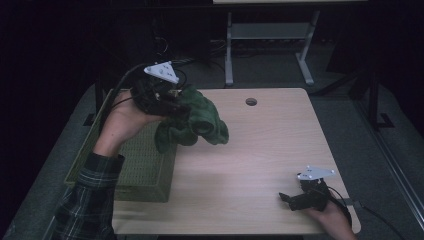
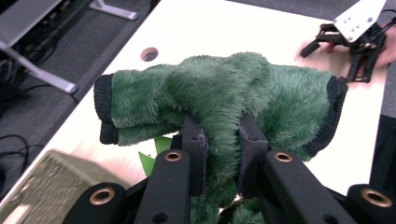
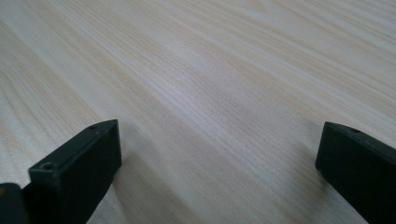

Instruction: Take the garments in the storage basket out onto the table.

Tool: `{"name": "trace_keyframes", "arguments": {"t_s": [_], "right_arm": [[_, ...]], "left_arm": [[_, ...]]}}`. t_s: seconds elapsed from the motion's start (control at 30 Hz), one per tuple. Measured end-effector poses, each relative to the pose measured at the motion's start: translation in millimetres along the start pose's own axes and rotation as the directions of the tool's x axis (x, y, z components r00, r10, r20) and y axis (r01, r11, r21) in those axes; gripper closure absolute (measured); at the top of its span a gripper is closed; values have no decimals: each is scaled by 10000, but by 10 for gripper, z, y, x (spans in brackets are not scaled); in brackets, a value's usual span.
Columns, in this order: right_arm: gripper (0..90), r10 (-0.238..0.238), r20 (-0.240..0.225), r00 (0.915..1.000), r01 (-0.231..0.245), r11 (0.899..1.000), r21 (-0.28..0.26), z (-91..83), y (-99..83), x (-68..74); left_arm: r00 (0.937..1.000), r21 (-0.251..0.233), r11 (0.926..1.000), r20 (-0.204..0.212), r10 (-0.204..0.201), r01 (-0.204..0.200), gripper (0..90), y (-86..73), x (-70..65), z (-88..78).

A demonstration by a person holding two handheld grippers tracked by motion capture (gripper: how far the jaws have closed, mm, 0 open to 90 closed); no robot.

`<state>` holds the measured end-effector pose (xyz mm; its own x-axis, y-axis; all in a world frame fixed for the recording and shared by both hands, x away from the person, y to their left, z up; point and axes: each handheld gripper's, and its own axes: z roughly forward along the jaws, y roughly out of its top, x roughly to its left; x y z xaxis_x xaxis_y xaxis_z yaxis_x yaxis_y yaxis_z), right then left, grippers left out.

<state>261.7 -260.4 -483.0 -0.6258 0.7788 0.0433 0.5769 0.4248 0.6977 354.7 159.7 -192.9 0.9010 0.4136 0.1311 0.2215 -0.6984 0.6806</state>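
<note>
At about nine o'clock on the pale wood-grain table (image 1: 250, 160), a green woven basket (image 1: 145, 165) with a ribbed, boxy wall is sitting at the left edge. Just above it, toward ten o'clock, the left gripper (image 1: 172, 107) is clenching a green plush cloth (image 1: 200, 122) in the air; a sleeve in dark plaid is trailing from the hand behind it.

In the left gripper view, the two black jaws are pinching a narrow fold of the cloth (image 2: 219, 102) between their pads, and the fuzzy pile is bulging out to both sides. The cloth is draping in two thick lobes, each finished with a dark knitted rim. A round cable hole (image 1: 251, 102) is lying in the tabletop near twelve o'clock, beyond the cloth.

At about five o'clock, well apart from the cloth, the right gripper (image 1: 290, 198) is resting low by the table's near edge, a grey three-cornered plate sitting on top. In the right gripper view its blocky black jaws are standing wide apart, released, with bare smooth wood between them.
</note>
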Motion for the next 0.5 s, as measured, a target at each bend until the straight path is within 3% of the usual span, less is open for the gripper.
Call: {"name": "trace_keyframes", "arguments": {"t_s": [0.3, 0.5], "right_arm": [[0, -4, 3, 10000, 4, 10000, -7, 1, -1, 0], [0, 16, -7, 10000, -16, 10000, -9, 0, 0, 1]], "left_arm": [[9966, 194, 9996, 803, 182, -198, 771, 116, -174, 423], [9911, 357, 9989, 1305, 250, -299, 771, 171, -300, 691]]}}
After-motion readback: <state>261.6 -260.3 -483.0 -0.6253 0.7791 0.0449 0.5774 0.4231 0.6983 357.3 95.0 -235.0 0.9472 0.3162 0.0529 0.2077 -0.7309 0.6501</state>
